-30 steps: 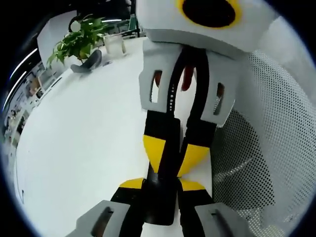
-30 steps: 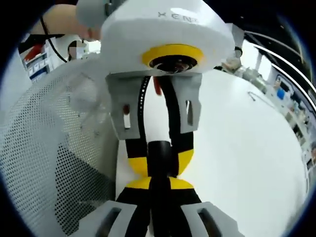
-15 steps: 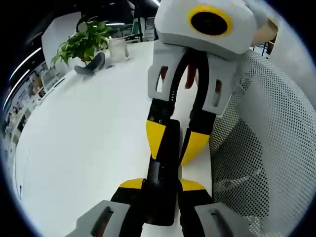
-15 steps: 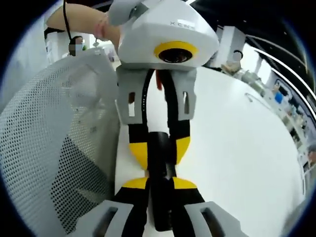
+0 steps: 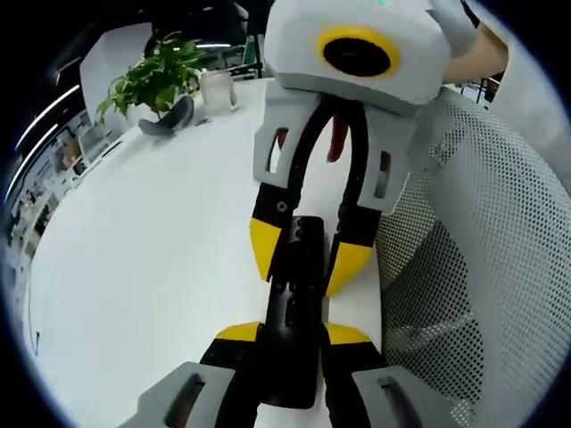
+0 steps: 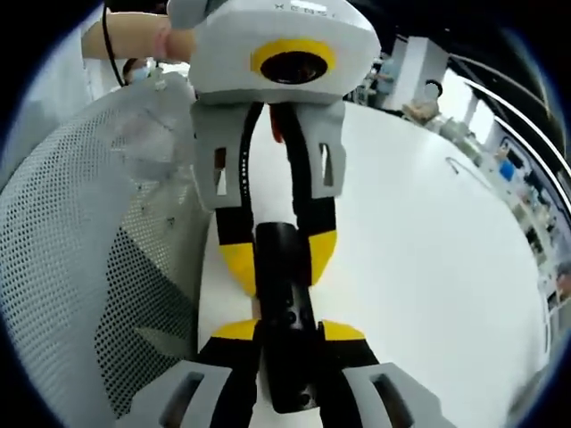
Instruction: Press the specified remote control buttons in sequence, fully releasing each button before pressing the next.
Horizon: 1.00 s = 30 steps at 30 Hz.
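Over the last second the remote control [image 5: 294, 308] shows more of its length between the two opposed grippers, the left gripper [image 5: 292, 337] and right gripper [image 6: 287, 332] both clenched on it at 6 o'clock, so no button press looks begun.

The remote control [image 5: 294, 294] is black plastic with a dull shine. The tabletop [image 5: 152, 250] is white and smooth — a bit glossy. The chair back [image 5: 482, 267] is white mesh, full of small holes. The left gripper [image 5: 294, 332] and the right gripper [image 6: 287, 328] are hard plastic — grey, black and yellow.
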Motion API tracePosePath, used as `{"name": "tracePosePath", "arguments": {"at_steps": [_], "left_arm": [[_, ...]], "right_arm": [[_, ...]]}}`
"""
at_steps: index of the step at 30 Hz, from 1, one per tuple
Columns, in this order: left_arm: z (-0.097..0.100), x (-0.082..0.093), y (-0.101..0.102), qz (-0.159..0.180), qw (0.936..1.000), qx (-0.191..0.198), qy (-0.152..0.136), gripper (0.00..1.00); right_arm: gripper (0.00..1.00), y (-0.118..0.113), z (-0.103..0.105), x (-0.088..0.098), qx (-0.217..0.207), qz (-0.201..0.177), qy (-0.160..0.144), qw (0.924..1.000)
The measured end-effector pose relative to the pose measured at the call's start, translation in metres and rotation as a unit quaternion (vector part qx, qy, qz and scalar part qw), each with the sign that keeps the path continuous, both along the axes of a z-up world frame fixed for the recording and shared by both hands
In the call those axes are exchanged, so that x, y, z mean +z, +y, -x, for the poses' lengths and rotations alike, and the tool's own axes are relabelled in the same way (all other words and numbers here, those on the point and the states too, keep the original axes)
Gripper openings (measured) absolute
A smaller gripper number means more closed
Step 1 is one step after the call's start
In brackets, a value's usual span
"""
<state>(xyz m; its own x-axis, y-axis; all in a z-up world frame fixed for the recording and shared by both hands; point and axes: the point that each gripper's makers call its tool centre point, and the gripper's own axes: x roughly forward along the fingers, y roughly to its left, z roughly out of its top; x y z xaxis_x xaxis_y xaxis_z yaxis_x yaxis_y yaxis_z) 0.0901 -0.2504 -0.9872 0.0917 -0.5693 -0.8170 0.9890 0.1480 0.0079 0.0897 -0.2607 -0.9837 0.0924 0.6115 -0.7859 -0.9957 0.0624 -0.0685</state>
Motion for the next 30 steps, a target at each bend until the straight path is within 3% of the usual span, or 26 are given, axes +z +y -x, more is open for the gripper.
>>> {"name": "tracePosePath", "arguments": {"at_steps": [4, 9, 14, 21, 26, 30], "left_arm": [[0.0, 0.0, 0.001, -0.003, 1.0, 0.002, 0.002, 0.25], [0.0, 0.0, 0.003, 0.016, 0.9997, 0.017, 0.003, 0.25], [-0.001, 0.0, 0.002, 0.034, 0.9987, 0.038, 0.002, 0.25], [-0.001, 0.0, 0.004, 0.036, 0.9969, 0.069, 0.003, 0.27], [-0.003, 0.021, 0.01, 0.085, 0.9888, 0.121, 0.016, 0.36], [-0.005, 0.037, 0.023, 0.112, 0.9812, 0.157, 0.006, 0.45]], "right_arm": [[0.22, 0.001, 0.002, -0.004, 0.016, 0.003, 0.009, 0.9998], [0.21, 0.001, 0.002, -0.006, 0.029, 0.001, 0.015, 0.9995], [0.21, 0.001, 0.002, -0.006, 0.019, 0.006, 0.027, 0.9994], [0.21, 0.002, 0.005, -0.006, -0.005, -0.017, 0.045, 0.9988], [0.21, 0.002, 0.004, -0.006, -0.008, -0.018, 0.047, 0.9987], [0.21, 0.002, 0.004, -0.006, -0.008, -0.021, 0.049, 0.9986]]}}
